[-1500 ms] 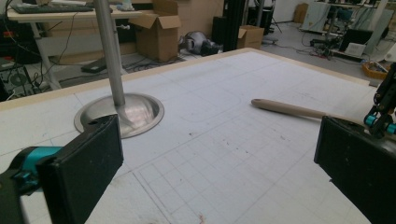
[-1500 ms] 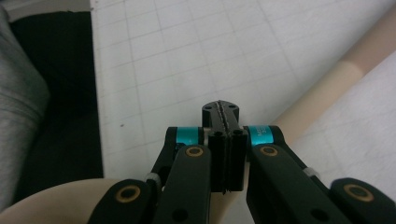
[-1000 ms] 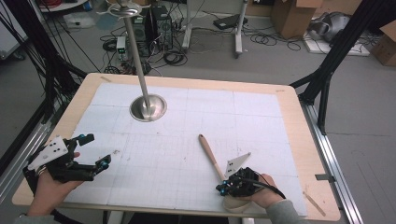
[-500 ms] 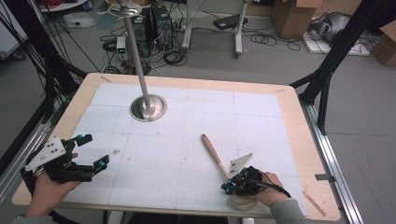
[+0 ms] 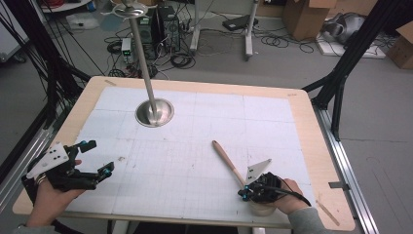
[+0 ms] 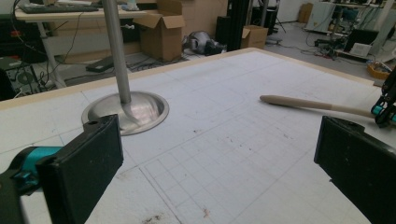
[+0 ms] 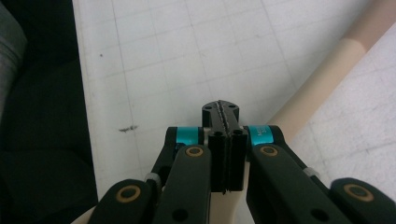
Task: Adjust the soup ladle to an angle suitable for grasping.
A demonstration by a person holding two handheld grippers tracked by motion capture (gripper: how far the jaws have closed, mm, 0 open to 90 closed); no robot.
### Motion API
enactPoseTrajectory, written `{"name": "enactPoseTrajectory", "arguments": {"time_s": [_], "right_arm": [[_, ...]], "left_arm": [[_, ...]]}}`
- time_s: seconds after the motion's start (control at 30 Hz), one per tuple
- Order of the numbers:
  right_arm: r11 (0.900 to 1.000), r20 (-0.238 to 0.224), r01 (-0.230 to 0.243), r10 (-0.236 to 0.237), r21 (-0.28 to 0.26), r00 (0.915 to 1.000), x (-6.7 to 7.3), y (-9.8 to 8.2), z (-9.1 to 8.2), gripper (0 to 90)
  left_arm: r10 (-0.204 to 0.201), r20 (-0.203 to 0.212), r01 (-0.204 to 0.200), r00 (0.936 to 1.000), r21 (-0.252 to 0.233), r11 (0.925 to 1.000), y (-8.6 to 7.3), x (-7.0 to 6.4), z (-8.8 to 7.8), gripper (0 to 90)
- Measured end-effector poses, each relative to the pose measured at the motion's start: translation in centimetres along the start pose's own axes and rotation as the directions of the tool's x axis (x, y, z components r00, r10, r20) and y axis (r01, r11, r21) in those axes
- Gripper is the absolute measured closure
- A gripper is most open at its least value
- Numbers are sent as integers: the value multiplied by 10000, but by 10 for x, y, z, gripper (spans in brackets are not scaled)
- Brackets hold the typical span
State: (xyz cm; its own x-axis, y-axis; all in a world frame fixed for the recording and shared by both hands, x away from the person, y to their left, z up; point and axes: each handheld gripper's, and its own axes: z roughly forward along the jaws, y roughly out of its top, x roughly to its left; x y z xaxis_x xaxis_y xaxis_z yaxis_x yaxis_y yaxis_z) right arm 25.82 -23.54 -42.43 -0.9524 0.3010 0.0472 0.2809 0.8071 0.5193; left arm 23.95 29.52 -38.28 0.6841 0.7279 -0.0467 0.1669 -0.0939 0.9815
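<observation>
The wooden stick (image 5: pixel 228 162) lay angled up-left from the right gripper (image 5: pixel 248 191), whose jaws were pinched shut beside its near end; the left gripper (image 5: pixel 92 158), wide open, sat well off.

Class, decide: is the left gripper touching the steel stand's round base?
Apart. In the high view the left gripper hangs open near the table's corner, with bare white mat between it and the steel stand's base.

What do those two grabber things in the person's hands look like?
Both are black with teal bands near the jaws. The left gripper has flat black pads and a grey three-cornered plate with dots. The right gripper has a grey plate, a black cable and brass-coloured pins. A grey sleeve covers that arm.
</observation>
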Motion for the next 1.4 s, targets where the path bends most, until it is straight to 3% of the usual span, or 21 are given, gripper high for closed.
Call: {"name": "enactPoseTrajectory", "arguments": {"time_s": [0.37, 0.63, 0.97, 1.0, 1.03, 1.2, 1.27, 1.4], "right_arm": [[9996, 431, -267, 268, -15, 9987, -6, -8, -7, 900], [9991, 876, 134, -170, 408, 9960, -5, -9, -8, 900], [9979, 944, 239, -296, 607, 9951, -5, -7, -9, 900], [9985, 960, 178, -227, 519, 9951, -5, -7, -10, 900], [9999, 973, 99, -108, 94, 9952, -5, -4, -13, 900], [9993, 1124, -41, 84, -384, 9936, -5, 5, -17, 900], [9955, 1290, -95, 218, -948, 9914, -6, 14, -19, 900], [9904, 1541, -447, 648, -1309, 9859, -10, 27, -20, 900]], "left_arm": [[-11, 2, 11, 10000, 5, 10000, 0, 0, 0, 18], [10, -16, -10, 10000, 9, 10000, 0, 1, -1, 18], [-9, 31, 9, 10000, -4, 10000, 0, 0, 1, 17], [-9, 44, 9, 10000, -2, 10000, 1, -1, 1, 18], [-6, 54, 6, 10000, -12, 10000, 1, -1, 2, 17], [-14, 115, 15, 9999, -39, 10000, 1, -1, 4, 18], [-42, 140, 43, 9999, -56, 10000, 2, -1, 5, 17], [-74, 168, 76, 9998, -116, 9999, 3, 0, 6, 18]]}}
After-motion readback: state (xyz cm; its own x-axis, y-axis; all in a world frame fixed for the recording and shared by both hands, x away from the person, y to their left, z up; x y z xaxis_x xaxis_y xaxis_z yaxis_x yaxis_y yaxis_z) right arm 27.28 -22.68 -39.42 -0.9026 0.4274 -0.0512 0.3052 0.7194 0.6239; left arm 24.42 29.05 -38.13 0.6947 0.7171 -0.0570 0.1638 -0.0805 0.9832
